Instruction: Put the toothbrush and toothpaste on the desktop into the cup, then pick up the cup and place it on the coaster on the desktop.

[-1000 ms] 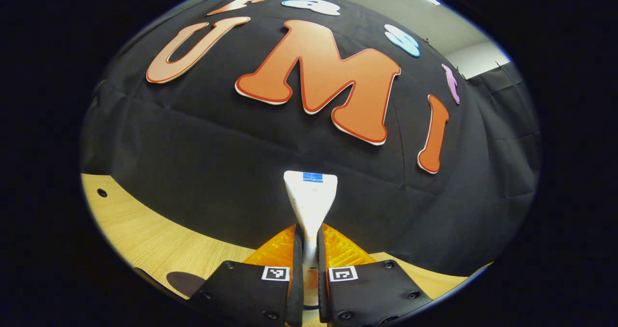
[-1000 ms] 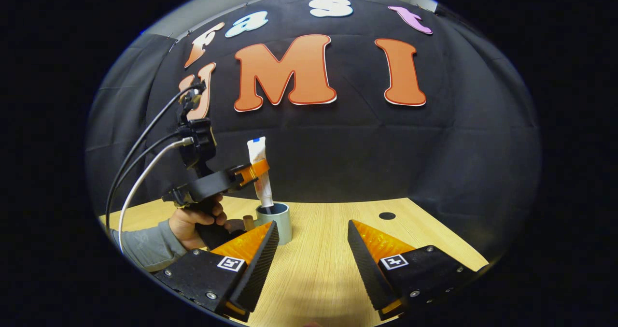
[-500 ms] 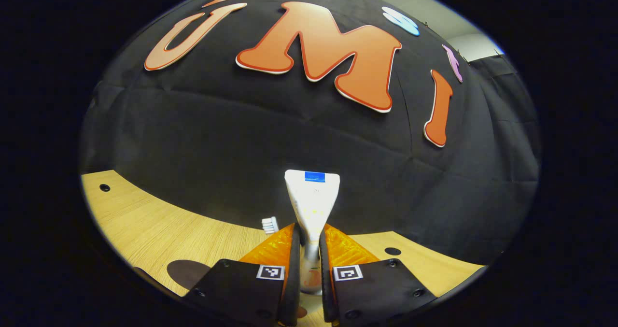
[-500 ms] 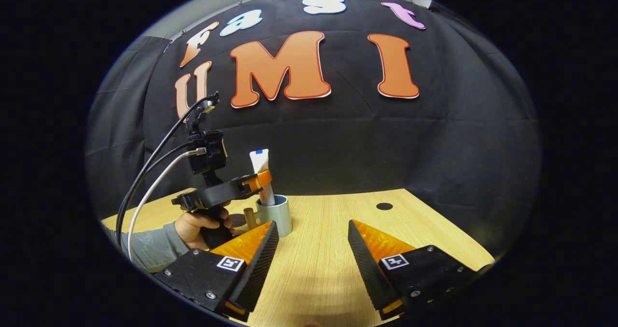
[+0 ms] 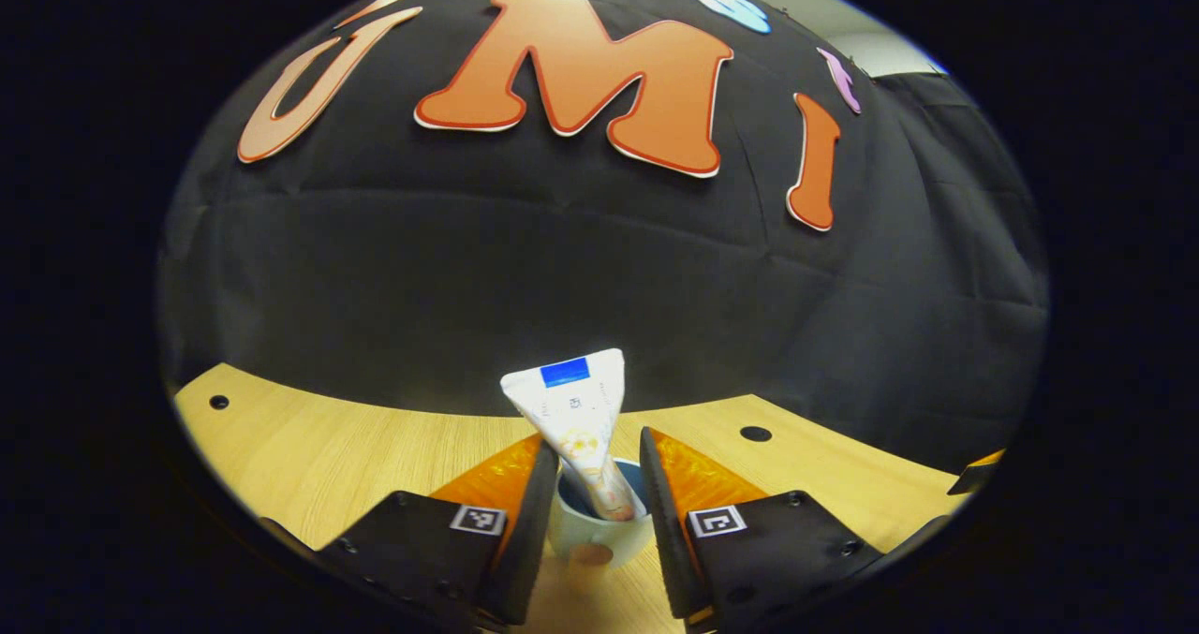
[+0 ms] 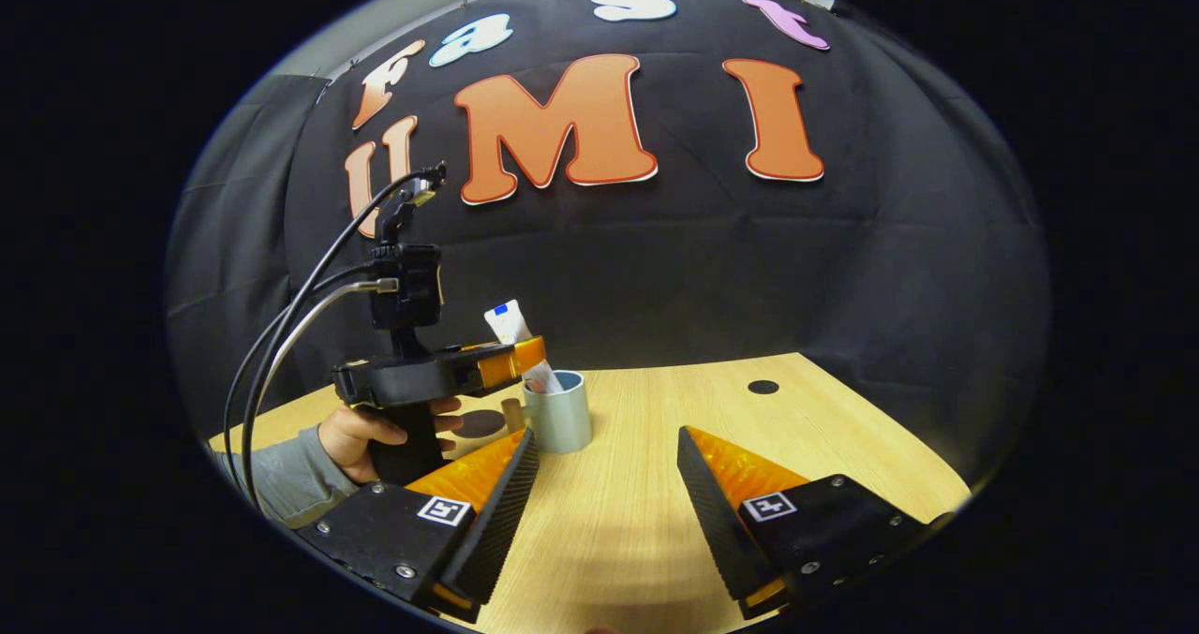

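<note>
Released since the earlier frame, the toothpaste (image 5: pixel 579 428) now leans inside the cup (image 5: pixel 599 536); in the left gripper view the left gripper (image 5: pixel 588 512) stands open, fingers either side of the tube, not pressing. Right gripper view: right gripper (image 6: pixel 607 484) open and empty above the desk (image 6: pixel 656 447); cup beside the coaster (image 6: pixel 480 422). Toothbrush not discernible. Judged remaining: moving the cup onto the coaster.
</note>
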Demonstrator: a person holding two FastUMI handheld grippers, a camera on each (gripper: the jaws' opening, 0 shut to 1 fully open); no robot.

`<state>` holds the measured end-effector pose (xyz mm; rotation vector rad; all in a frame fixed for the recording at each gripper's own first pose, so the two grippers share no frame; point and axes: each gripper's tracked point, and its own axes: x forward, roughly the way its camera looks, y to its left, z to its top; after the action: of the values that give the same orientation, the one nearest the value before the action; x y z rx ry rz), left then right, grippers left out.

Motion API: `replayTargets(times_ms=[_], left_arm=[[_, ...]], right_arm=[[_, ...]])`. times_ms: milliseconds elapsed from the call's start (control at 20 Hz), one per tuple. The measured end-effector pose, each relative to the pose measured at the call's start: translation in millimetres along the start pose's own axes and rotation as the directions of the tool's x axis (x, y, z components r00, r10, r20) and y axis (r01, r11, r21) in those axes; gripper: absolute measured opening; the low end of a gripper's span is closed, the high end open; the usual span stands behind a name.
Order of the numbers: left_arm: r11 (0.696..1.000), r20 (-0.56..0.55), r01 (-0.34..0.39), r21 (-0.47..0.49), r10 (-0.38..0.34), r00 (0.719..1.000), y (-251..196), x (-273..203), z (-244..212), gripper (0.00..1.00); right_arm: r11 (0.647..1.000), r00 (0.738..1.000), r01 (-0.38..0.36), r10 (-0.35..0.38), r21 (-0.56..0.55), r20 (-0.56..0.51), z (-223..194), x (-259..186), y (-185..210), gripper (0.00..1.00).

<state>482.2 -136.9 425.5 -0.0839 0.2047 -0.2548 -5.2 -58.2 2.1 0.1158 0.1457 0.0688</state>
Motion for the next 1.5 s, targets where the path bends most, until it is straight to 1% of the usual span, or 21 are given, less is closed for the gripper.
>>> replayTargets(times_ms=[50, 100, 200, 300, 350, 450, 600, 700, 800, 900, 950, 1050, 1200, 1250, 1350, 1500], left_arm=[[1.000, -0.006, 0.004, 0.005, -0.004, 1.000, 3, -3, 2, 0.66], [1.000, -0.013, 0.010, 0.006, -0.010, 1.000, 6, -10, 1, 0.66], [1.000, -0.025, 0.018, 0.002, -0.017, 1.000, 11, -17, 3, 0.71], [0.999, -0.025, 0.029, -0.014, -0.029, 0.999, 18, -29, 7, 0.70], [0.999, -0.029, 0.035, -0.024, -0.036, 0.999, 21, -38, 9, 0.73], [0.999, -0.029, 0.033, -0.016, -0.034, 0.999, 31, -49, 13, 0.85], [1.000, -0.017, 0.025, 0.001, -0.025, 1.000, 43, -67, 23, 0.86], [1.000, -0.018, 0.024, 0.006, -0.024, 1.000, 50, -80, 27, 0.86], [1.000, -0.020, 0.017, 0.012, -0.017, 1.000, 57, -95, 31, 0.93], [1.000, -0.014, 0.003, 0.021, -0.003, 1.000, 67, -112, 37, 0.93], [1.000, -0.009, -0.008, 0.026, 0.009, 1.000, 72, -119, 40, 0.99], [0.998, -0.012, -0.043, 0.038, 0.043, 0.999, 84, -135, 43, 1.00], [0.994, -0.021, -0.085, 0.071, 0.087, 0.996, 96, -157, 41, 0.99], [0.992, -0.020, -0.101, 0.082, 0.102, 0.995, 101, -164, 40, 0.99], [0.989, -0.021, -0.116, 0.092, 0.118, 0.993, 108, -173, 38, 0.99], [0.985, -0.003, -0.146, 0.089, 0.147, 0.989, 119, -189, 39, 0.99]], right_arm=[[1.000, 1.000, -0.007, 0.007, 0.008, -0.005, 1, 1, 4, 0.90], [1.000, 1.000, -0.012, 0.012, 0.015, -0.010, 0, 3, 7, 0.90], [1.000, 0.999, -0.006, 0.007, 0.014, -0.033, -3, 6, 8, 0.90], [1.000, 0.999, 0.001, -0.001, 0.004, -0.053, -3, 10, 9, 0.90], [1.000, 0.998, 0.000, 0.000, 0.002, -0.065, -3, 12, 10, 0.90], [1.000, 0.996, -0.013, 0.014, 0.002, -0.091, -2, 19, 16, 0.90], [0.999, 0.989, -0.043, 0.046, 0.028, -0.139, -3, 30, 29, 0.90], [0.998, 0.982, -0.050, 0.054, 0.023, -0.181, -5, 42, 39, 0.90], [0.998, 0.974, -0.060, 0.057, -0.004, -0.219, -3, 53, 47, 0.90], [0.997, 0.966, -0.070, 0.061, -0.030, -0.253, 1, 64, 58, 0.90], [0.997, 0.961, -0.070, 0.058, -0.038, -0.270, 4, 69, 62, 0.90], [0.998, 0.952, -0.057, 0.042, -0.038, -0.304, 10, 84, 68, 0.90], [0.999, 0.932, -0.035, 0.032, -0.003, -0.362, 14, 100, 77, 0.90], [0.998, 0.923, -0.051, 0.058, 0.028, -0.379, 15, 109, 85, 0.89], [0.997, 0.893, -0.041, 0.068, 0.070, -0.445, 8, 122, 94, 0.89], [0.998, 0.842, 0.004, 0.032, 0.066, -0.538, -5, 132, 94, 0.88]])
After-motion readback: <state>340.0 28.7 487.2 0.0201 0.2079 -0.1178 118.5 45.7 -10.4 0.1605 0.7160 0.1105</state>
